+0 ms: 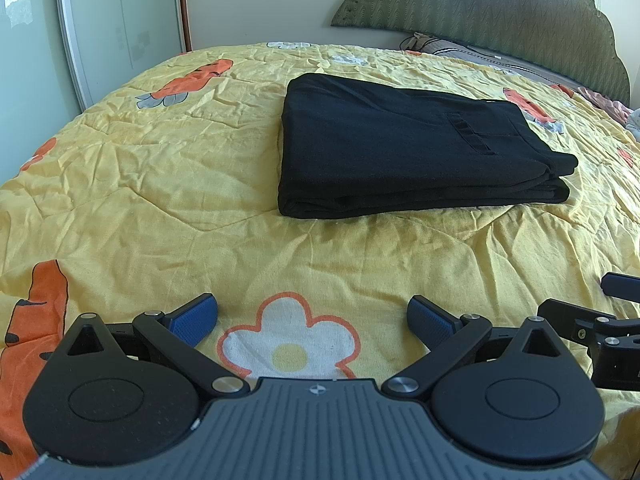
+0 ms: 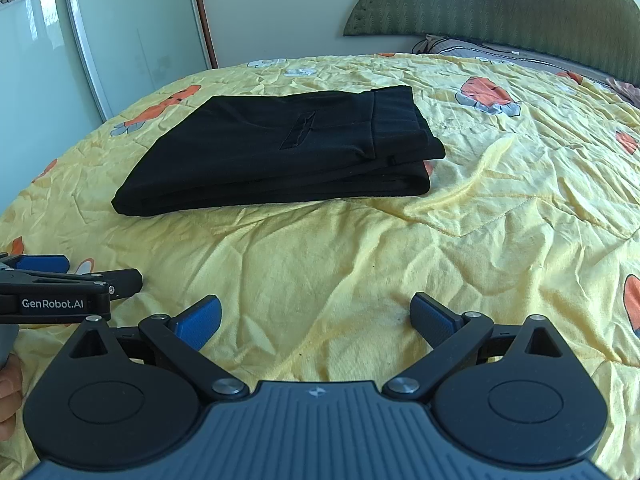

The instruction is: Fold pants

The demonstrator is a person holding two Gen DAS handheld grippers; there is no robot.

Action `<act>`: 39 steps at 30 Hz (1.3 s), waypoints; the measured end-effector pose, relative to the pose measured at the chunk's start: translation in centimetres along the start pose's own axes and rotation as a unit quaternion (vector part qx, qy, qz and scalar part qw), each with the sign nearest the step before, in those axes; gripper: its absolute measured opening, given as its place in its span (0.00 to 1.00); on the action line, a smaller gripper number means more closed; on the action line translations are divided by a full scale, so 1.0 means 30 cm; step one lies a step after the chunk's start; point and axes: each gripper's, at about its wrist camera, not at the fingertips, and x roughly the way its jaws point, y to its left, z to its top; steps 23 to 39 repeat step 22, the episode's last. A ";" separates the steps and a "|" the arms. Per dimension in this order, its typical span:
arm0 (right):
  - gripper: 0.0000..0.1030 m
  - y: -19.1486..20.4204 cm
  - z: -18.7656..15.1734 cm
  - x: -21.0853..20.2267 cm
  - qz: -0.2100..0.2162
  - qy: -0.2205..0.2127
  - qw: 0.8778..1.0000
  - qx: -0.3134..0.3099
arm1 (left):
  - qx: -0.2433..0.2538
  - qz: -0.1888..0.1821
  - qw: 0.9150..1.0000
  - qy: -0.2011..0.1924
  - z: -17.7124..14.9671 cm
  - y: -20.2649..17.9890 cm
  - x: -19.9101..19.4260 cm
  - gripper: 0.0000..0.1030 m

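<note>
Taking the folded black pants (image 1: 408, 148) as the landmark, the pale green sliding wardrobe door (image 1: 100, 32) stood well to their left, beyond the edge of the bed. The crumpled yellow quilt printed with orange carrots and white flowers (image 1: 160, 184) spread out from under the pants on every side. On the near side of the pants, well apart from them, the left gripper (image 1: 312, 320) hovered with its blue-padded fingers spread wide and nothing between them. The pants themselves lay as a compact, several-layered rectangle in the middle of the quilt, a pocket slit showing on the top layer and the stacked edges lining up fairly well. Also on the near side, and likewise clear of the cloth, the right gripper (image 2: 316, 318) was spread apart and empty. Behind and to the right of the pants rose the padded green scalloped headboard (image 1: 500, 24). The fold looked finished, so the risks seemed to lie in needless contact. A gripper pushed forward low across the quilt could have dragged its wrinkles, and the stack resting on them would probably have shifted or slumped. At the right end the top layer jutted a little past the lower ones, and a brush there might have peeled it open. The grippers were close enough to bump.
</note>
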 end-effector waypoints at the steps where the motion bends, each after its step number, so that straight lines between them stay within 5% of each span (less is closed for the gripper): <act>1: 0.99 0.000 0.000 0.000 0.000 0.000 1.000 0.000 | 0.000 0.000 1.000 0.000 0.000 0.001 0.000 1.00; 39: 0.99 0.003 -0.001 0.001 -0.001 0.000 1.000 0.000 | 0.001 0.000 1.000 -0.003 -0.001 -0.007 0.001 1.00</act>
